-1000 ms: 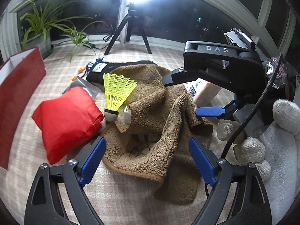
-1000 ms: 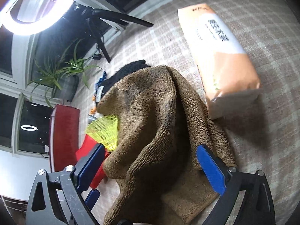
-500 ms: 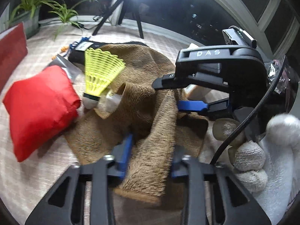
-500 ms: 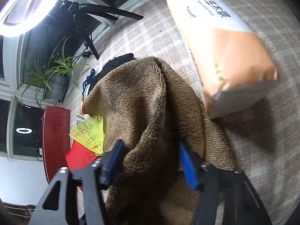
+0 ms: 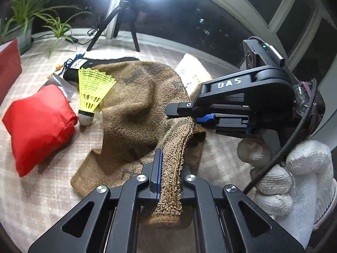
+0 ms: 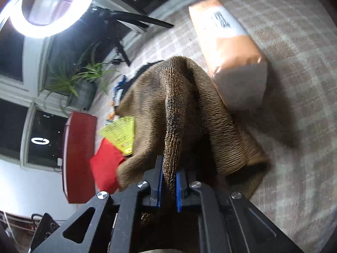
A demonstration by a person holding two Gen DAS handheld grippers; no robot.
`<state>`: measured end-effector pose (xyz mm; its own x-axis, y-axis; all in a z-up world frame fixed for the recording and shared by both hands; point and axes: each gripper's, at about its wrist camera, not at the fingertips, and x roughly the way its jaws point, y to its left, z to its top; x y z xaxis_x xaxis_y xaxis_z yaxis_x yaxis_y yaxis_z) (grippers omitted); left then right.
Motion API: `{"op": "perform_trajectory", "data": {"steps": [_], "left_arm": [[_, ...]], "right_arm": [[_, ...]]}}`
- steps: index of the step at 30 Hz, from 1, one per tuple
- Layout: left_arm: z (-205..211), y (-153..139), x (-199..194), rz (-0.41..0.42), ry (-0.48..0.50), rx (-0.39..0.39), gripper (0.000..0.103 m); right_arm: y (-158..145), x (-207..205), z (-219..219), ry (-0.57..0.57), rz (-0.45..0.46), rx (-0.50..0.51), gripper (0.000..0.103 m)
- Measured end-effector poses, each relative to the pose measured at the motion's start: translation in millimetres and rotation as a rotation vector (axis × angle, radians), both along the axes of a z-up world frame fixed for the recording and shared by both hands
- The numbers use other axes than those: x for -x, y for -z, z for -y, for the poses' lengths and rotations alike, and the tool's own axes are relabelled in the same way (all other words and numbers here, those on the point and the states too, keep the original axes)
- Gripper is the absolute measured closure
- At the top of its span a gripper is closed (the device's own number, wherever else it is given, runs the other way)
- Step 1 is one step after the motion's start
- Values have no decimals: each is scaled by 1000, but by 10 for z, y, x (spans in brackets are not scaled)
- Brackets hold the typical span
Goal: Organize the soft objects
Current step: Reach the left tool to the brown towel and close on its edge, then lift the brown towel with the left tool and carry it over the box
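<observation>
**Both grippers pinching the brown towel**

While the red box [image 5: 9, 63] is standing at the left edge of the checked cloth [image 5: 42, 189], its inside is not showing, so what it is holding cannot be told. No other container is in view.

Compared with a second ago, both pairs of fingers, then spread wide over the brown towel [image 5: 134, 105], have just been closing and are now pressing on folds of it. The yellow shuttlecock [image 5: 91, 92], earlier leaning on the towel's edge, is now lying just clear of it beside the red pouch [image 5: 35, 126].

The left gripper [image 5: 168, 181] is clamping a ridge of towel that is running up between its fingers toward the right gripper [image 5: 189, 113], which is gripping the same ridge further along; a gloved hand [image 5: 294, 181] is holding that tool. Seen from the right wrist, the right gripper [image 6: 168, 179] is squeezing a raised fold, with the rest of the towel draping onto the cloth next to the orange tissue pack [image 6: 231, 48].
</observation>
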<state>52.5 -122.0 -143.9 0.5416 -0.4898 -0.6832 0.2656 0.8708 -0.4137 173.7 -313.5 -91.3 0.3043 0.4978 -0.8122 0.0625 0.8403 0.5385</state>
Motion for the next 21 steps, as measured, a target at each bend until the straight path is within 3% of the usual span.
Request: {"op": "perform_trajectory", "data": {"steps": [11, 21], "left_arm": [[-205, -424, 287, 93, 11, 45, 98], [-439, -811, 412, 190, -10, 68, 98]], "right_arm": [[-653, 412, -100, -82, 156, -63, 97], [-1309, 674, -444, -181, 323, -85, 98]]}}
